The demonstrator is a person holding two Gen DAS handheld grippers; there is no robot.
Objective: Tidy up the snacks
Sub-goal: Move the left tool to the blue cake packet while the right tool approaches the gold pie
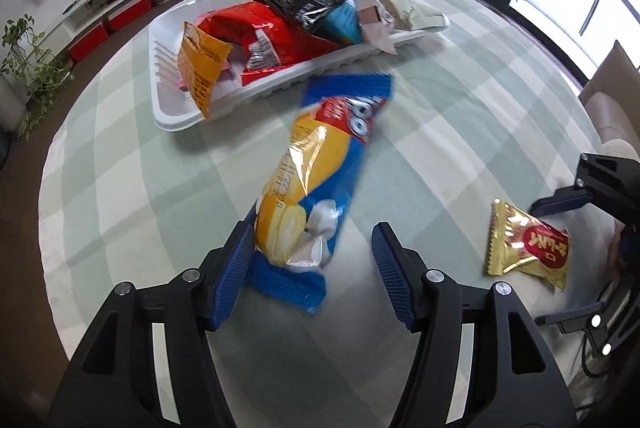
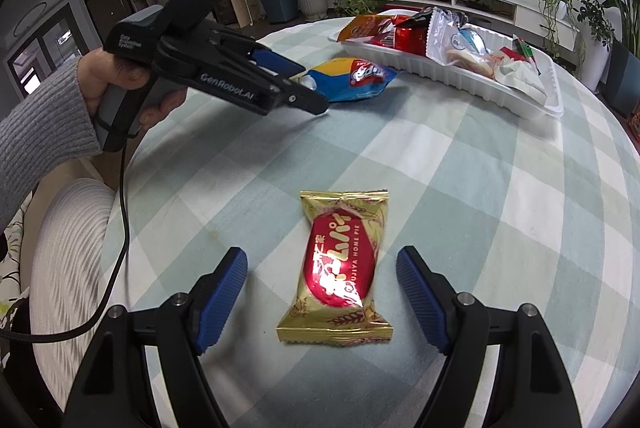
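Lying loose, one blue packet (image 1: 320, 168), one gold pie (image 2: 340, 268), one tray (image 1: 168, 108), both tongs (image 1: 308, 268) (image 2: 320, 292) gaping.

Two loose snack packets are counted on the bench (image 2: 460, 188) outside the white tray (image 1: 176, 116): one blue and yellow packet (image 1: 316, 180) just beside it, one gold packet (image 2: 340, 268) well apart. Several packets are heaped in the tray; their number cannot be told. Two hand-held grippers are counted.

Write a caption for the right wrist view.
Open right gripper straddles a gold snack packet on the checked tablecloth.
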